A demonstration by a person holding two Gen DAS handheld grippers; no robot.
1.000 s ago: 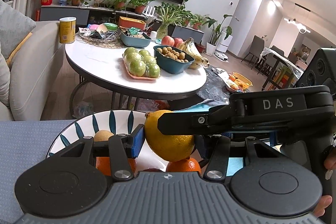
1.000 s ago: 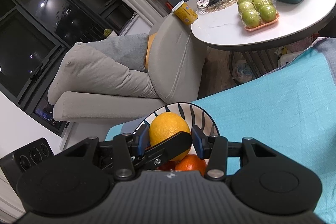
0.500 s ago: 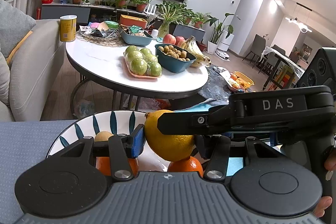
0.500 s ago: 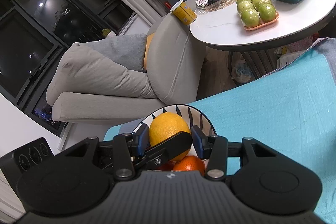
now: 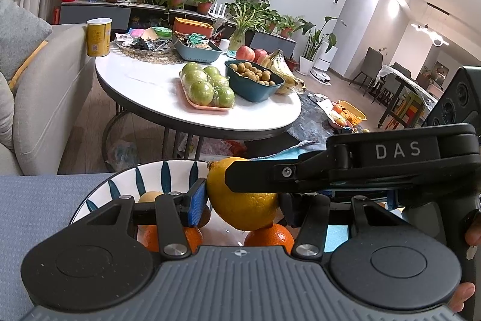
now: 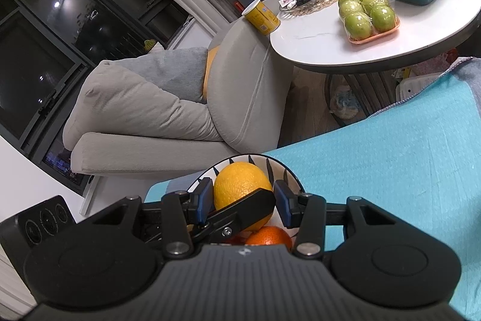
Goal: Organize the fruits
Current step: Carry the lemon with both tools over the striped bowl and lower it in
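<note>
A large yellow-orange citrus fruit (image 5: 243, 200) sits between the pads of both grippers, above a white bowl with dark blue stripes (image 5: 144, 176). My left gripper (image 5: 240, 200) is shut on it from the sides. My right gripper (image 6: 242, 200) is also shut on the same fruit (image 6: 240, 185), and its finger (image 5: 345, 167) crosses the left wrist view. Smaller oranges (image 5: 269, 235) lie in the bowl under the fruit, one also showing in the right wrist view (image 6: 269, 235). The bowl's rim (image 6: 285, 170) shows behind the fruit.
The bowl stands on a turquoise cloth (image 6: 390, 170) beside a grey-blue cloth (image 5: 39, 200). Behind stands a white oval table (image 5: 168, 98) with green apples (image 5: 207, 86), a teal bowl of small fruits (image 5: 252, 80), bananas and a yellow can. A grey sofa (image 6: 180, 104) is at the left.
Both grippers with the fruit have lifted a little over the bowl; the fruit stays held by both.
</note>
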